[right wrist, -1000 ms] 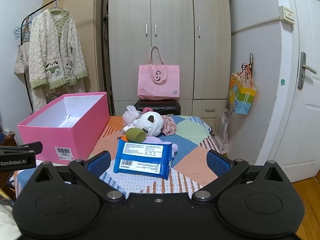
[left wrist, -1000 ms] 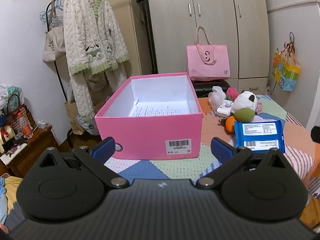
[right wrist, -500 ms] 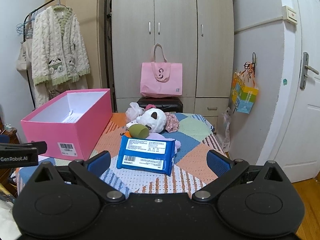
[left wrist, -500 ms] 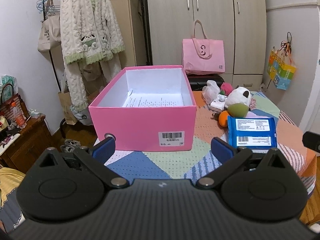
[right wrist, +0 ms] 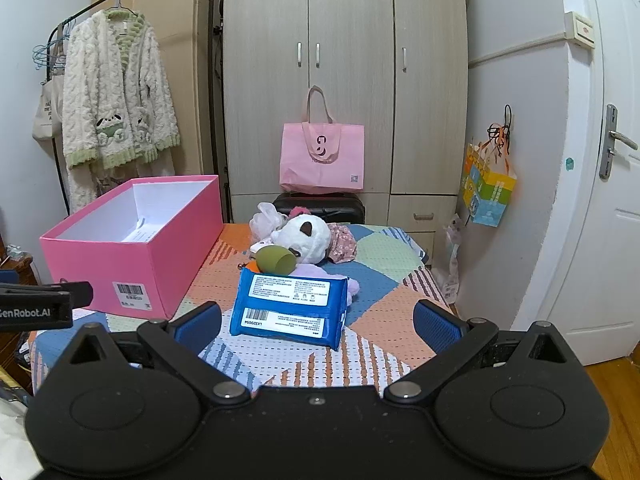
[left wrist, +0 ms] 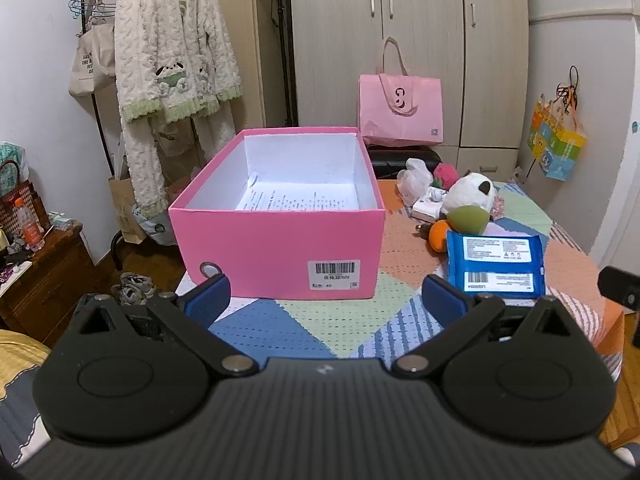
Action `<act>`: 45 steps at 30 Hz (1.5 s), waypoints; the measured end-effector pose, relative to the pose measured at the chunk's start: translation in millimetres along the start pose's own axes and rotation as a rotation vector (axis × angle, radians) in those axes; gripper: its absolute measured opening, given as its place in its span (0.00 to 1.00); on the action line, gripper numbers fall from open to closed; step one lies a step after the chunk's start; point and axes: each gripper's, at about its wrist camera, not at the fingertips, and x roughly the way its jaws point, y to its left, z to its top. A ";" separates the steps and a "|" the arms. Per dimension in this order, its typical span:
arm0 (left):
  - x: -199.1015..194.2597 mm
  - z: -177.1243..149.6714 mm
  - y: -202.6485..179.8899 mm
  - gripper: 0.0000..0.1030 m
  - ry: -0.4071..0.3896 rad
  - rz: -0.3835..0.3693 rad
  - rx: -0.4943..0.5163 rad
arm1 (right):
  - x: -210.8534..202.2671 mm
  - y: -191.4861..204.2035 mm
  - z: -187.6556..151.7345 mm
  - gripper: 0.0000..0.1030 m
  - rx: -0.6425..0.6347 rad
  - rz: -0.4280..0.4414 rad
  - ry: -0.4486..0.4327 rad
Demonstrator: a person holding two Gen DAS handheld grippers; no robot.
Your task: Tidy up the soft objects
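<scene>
Wipes pack (right wrist: 290, 306) sits nearer our right gripper (right wrist: 318, 320) than before; both grippers' fingers spread, empty, pickup pending.

The bench (right wrist: 384, 344), covered in a patchwork cloth, is carrying a pink box (right wrist: 132, 256), a blue wipes pack (right wrist: 290, 306) and a heap of soft toys (right wrist: 304, 240) behind the pack.

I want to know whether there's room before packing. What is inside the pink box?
Inside the pink box, only a printed paper sheet lies on the white floor. The near wall hides the front strip of the floor, so anything lying there cannot be seen.
</scene>
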 end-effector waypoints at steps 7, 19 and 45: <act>2.5 1.3 -2.1 1.00 -0.002 0.007 0.005 | 0.3 -1.4 0.9 1.00 -0.008 -0.007 -0.008; 6.2 2.6 -7.3 1.00 0.008 0.001 0.019 | 0.9 -6.0 -1.5 1.00 -0.002 0.043 -0.017; 86.7 27.4 -105.3 0.83 0.001 -0.382 0.197 | 120.3 -41.6 -22.3 0.92 0.019 0.174 0.053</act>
